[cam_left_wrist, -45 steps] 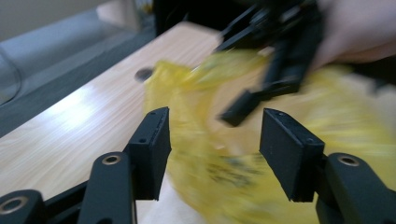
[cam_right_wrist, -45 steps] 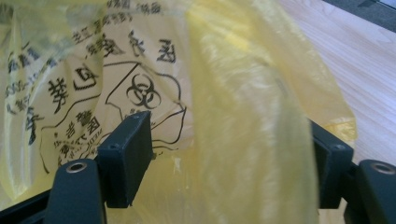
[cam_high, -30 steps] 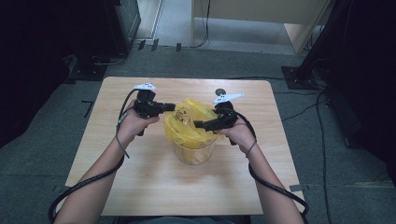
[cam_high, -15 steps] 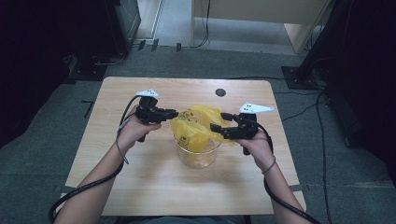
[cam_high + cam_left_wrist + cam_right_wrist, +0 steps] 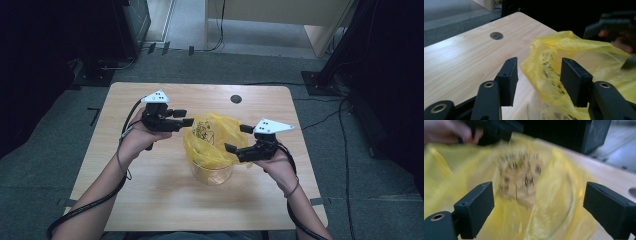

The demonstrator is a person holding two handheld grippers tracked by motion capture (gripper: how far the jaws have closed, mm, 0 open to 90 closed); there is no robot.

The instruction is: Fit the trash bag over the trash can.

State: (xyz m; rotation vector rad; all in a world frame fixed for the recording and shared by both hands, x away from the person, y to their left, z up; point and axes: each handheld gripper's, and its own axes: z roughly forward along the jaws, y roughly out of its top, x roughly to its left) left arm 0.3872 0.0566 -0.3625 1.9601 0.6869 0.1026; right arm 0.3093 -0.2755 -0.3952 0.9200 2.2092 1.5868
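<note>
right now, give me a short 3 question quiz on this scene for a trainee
1. True or false: the left tongs are clamped shut on the yellow bag.
2. What does the yellow bag sit in? A) a clear container B) a cardboard box C) a metal tray
3. What round feature is in the table top at its far edge?

Key:
1. False. Their jaws stand apart, having just been opening; bag film lies between them but is not pinched.
2. A, the clear container.
3. A dark round hole.

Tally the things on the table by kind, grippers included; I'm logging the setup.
Yellow plastic bag: 1
Clear container under the bag: 1
Handheld grippers: 2, left gripper, right gripper
Total: 4
</note>
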